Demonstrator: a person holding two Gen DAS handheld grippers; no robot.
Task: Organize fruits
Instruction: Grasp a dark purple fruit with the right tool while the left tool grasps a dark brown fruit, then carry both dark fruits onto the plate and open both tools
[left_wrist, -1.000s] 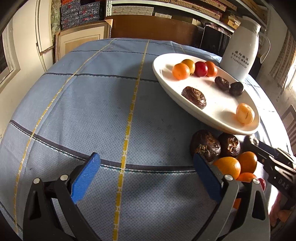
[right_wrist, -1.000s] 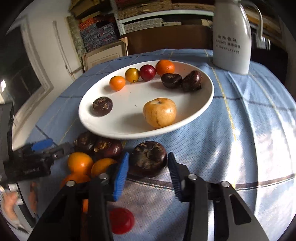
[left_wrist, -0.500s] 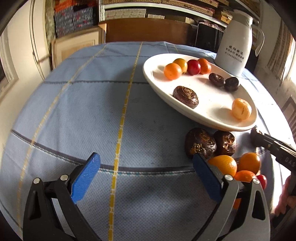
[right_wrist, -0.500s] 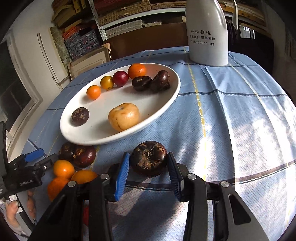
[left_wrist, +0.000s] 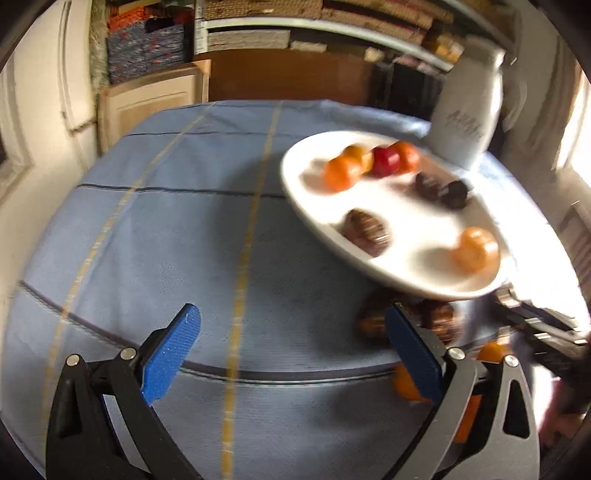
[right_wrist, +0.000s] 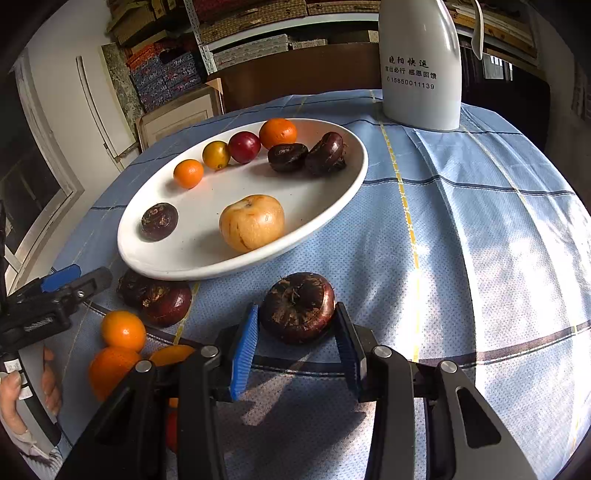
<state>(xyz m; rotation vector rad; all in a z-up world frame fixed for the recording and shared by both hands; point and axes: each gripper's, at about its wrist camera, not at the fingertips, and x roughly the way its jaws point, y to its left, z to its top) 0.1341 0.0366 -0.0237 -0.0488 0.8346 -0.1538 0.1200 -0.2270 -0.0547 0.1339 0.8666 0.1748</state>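
Right gripper, at the bottom centre of its own view, is closed on a dark brown fruit, its blue pads pressed against the fruit's two sides, just below the near rim of the white plate on the blue cloth. On the plate, a row runs along the upper left: a small orange, a yellow fruit, a red fruit and a bigger orange; two dark fruits touch each other right of that row, a lone dark one lies at the plate's left end, and a pale yellow fruit sits near the front rim. Off the plate at lower left, two more dark fruits lie against each other by the rim, with a cluster of oranges below them. A white jug stands at the upper right of the frame, beyond the plate. Left gripper, in its own blurred view, stands wide open with nothing between its pads, over bare cloth at the bottom of the frame; its right pad is in front of the dark fruits under the plate's rim. In the right view it shows at the left edge, with a hand on its handle.
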